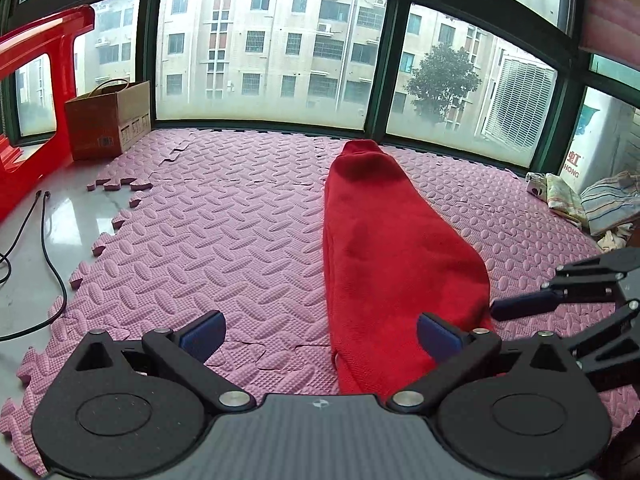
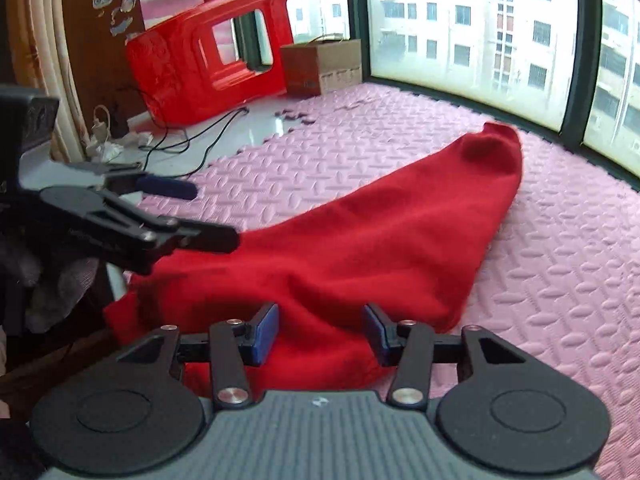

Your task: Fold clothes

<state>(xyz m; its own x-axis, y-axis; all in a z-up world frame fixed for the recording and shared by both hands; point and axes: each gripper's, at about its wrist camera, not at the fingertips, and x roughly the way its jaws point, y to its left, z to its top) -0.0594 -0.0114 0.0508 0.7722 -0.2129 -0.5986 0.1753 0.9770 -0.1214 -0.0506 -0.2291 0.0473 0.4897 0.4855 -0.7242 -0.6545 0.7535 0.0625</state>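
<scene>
The red cloth [image 1: 384, 248] lies in a long folded strip on the pink foam mat [image 1: 224, 240], its far end bunched near the window [image 1: 272, 48]. The left gripper [image 1: 320, 334] hangs over the near end with its jaws wide apart, one blue pad [image 1: 438, 336] over the cloth and nothing clamped. In the right wrist view, the right gripper [image 2: 322, 332] sits low over the cloth's near edge, jaws partly parted with red fabric bulging between them; whether the pads actually pinch it, I cannot tell. A red plastic stool [image 2: 208, 52] and a cardboard box [image 2: 320, 64] stand at the mat's far corner.
</scene>
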